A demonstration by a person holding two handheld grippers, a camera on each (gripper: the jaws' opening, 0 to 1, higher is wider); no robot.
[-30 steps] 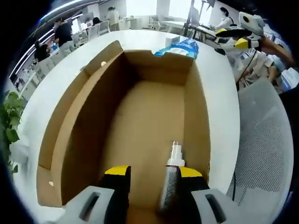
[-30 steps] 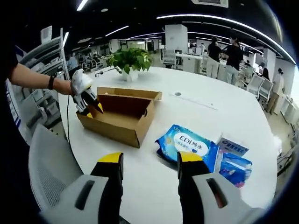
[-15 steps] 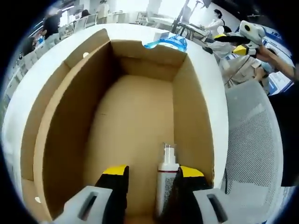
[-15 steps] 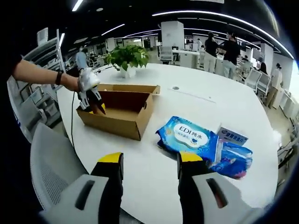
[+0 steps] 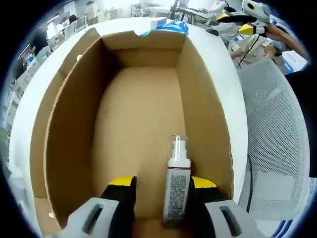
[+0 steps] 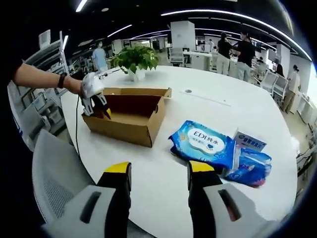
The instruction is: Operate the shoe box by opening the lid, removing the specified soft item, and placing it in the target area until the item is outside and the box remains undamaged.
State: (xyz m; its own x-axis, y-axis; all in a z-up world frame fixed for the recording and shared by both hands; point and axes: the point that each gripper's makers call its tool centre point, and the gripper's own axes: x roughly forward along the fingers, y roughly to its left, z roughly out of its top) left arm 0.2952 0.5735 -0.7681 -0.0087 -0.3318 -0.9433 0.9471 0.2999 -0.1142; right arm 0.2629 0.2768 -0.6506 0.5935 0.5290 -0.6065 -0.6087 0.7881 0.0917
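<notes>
The open cardboard shoe box (image 5: 69, 129) lies below my left gripper (image 5: 162, 182). Its jaws stand open just inside the near end. A white pump bottle (image 5: 176, 184) lies on the box floor between them, close to the right jaw and not squeezed. My right gripper (image 6: 158, 169) is open and empty above the white table. From there the box (image 6: 130, 119) sits at left with its lid folded back. A hand holds the left gripper (image 6: 95, 101) over its near-left corner. Blue wet-wipe packs (image 6: 203, 144) lie on the table right of the box.
A grey mesh chair (image 5: 277, 148) stands against the table edge beside the box. A potted plant (image 6: 133, 59) sits behind the box on the round white table (image 6: 163, 198). People stand at desks in the background. The right gripper (image 5: 245, 25) shows far off.
The left gripper has moved further over the box's near end, so the pump bottle shows in full between its jaws. The right gripper has barely moved.
</notes>
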